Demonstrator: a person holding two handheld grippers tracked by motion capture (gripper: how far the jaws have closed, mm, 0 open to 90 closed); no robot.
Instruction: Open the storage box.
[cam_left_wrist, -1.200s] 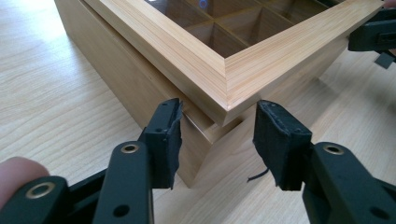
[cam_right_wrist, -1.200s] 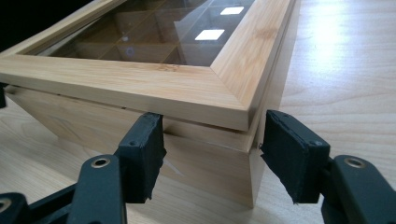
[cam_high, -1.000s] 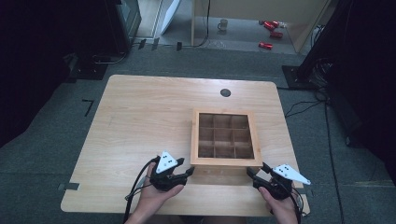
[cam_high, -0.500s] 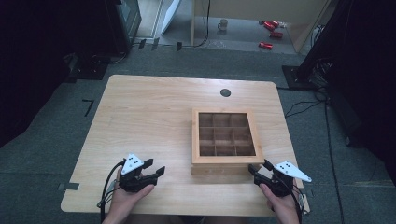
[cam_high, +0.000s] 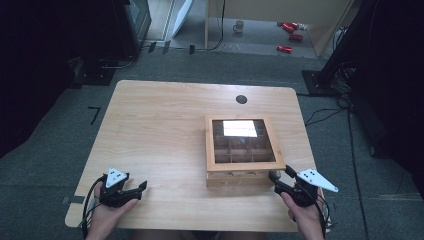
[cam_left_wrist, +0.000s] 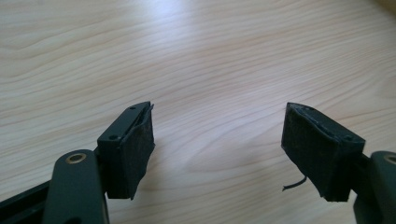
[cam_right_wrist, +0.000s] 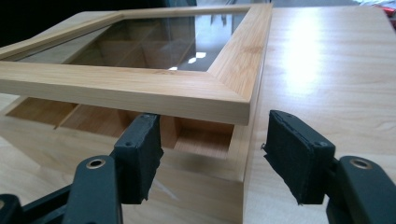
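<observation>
A wooden box with its glass lid part way up

The box (cam_high: 244, 150) sits near the table's (cam_high: 165, 130) right front corner. The right gripper (cam_high: 281, 177) is at its front right corner, jaws apart, one under the lid (cam_right_wrist: 154, 88). The left gripper (cam_high: 142, 187), near the front left corner, has just been opening on nothing.

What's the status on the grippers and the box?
Left gripper open over bare table, jaws just opened, nothing between them. Right gripper open at wooden box front corner. Glass lid ajar. Nothing in the way.
</observation>
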